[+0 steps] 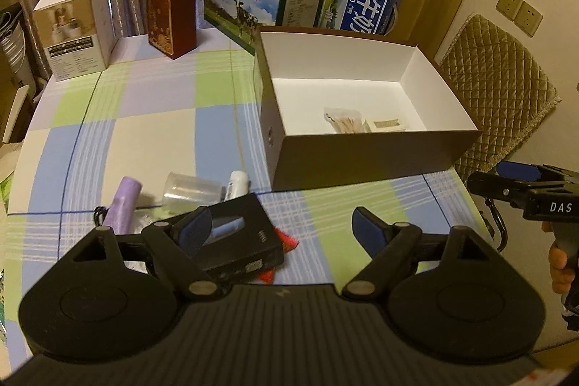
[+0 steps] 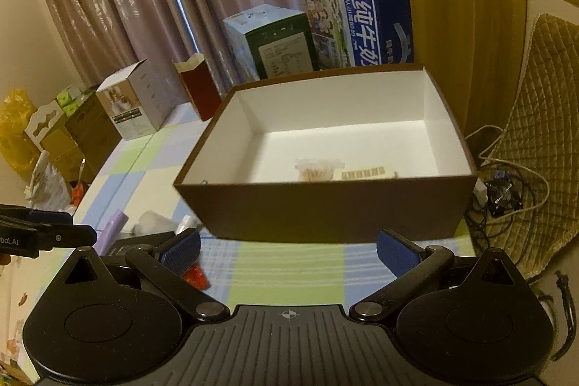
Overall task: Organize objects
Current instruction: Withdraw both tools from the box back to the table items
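Left gripper (image 1: 280, 225): jaws spread wide, nothing between the blue pads, poised low over the small clutter at the near-left of the checked tablecloth (image 1: 144, 118). Items beneath and ahead of it, left to right: lilac roll (image 1: 125, 203), lying flat; clear plastic cup (image 1: 191, 187), tipped on its side; white tube (image 1: 237, 183), just beside the cup; black flat case (image 1: 240, 237), partly under the left finger; red scrap (image 1: 286, 241), touching the case's near edge. Brown storage box (image 1: 362, 150): open-topped, white inside, standing to the right of the clutter; holds a packet of cotton swabs (image 1: 347, 123) and a small pale card (image 1: 389, 124) against its near wall, otherwise bare. Right gripper (image 2: 287, 250): jaws likewise fully apart, empty, facing the box's near wall. Step judged: early sorting, two items boxed, loose items not yet collected. Next move calls for lowering the left gripper squarely over one item, probably the case, closing across its narrow width, then lifting clear over the box wall.
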The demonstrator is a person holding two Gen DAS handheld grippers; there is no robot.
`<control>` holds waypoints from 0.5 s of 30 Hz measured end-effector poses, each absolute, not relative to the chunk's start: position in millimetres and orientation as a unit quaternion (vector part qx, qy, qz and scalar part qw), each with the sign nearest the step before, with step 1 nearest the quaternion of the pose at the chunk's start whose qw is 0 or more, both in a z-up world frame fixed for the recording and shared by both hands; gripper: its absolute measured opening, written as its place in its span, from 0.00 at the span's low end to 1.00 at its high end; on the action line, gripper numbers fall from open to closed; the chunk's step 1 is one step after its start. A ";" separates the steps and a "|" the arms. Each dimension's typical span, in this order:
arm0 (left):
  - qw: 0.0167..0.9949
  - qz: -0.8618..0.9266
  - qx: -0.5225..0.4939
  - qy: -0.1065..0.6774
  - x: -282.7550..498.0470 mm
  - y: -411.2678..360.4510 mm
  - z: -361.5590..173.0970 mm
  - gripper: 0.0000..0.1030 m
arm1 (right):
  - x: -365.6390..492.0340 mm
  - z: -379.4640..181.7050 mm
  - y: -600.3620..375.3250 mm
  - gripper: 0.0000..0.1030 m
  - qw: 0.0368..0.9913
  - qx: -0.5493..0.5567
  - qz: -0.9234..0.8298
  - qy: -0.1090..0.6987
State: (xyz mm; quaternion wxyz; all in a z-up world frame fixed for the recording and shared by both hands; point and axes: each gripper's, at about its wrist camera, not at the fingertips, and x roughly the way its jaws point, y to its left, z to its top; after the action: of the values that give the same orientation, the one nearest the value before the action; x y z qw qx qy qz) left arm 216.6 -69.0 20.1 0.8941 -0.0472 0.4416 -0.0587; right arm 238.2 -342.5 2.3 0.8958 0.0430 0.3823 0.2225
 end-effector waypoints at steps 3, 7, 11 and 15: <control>0.894 -0.061 -0.050 0.440 205.5 -60.4 21.2 0.80 | 226.1 2.0 -334.1 0.98 0.895 0.045 0.221 0.384; 0.895 -0.059 -0.053 0.438 192.7 -50.2 22.2 0.80 | 214.4 -0.8 -323.0 0.98 0.893 0.047 0.224 0.388; 0.897 -0.056 -0.056 0.436 181.3 -39.5 21.6 0.80 | 203.7 -5.5 -310.8 0.98 0.889 0.048 0.227 0.395; 0.897 -0.046 -0.058 0.435 170.8 -27.6 17.3 0.80 | 196.9 -14.0 -298.6 0.98 0.883 0.051 0.230 0.405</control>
State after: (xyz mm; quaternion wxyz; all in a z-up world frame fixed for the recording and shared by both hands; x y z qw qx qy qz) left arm 170.8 -27.6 17.3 0.8975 -0.0583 0.4348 -0.0461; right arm 196.9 -298.6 -14.0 0.8835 0.0511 0.4052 0.2296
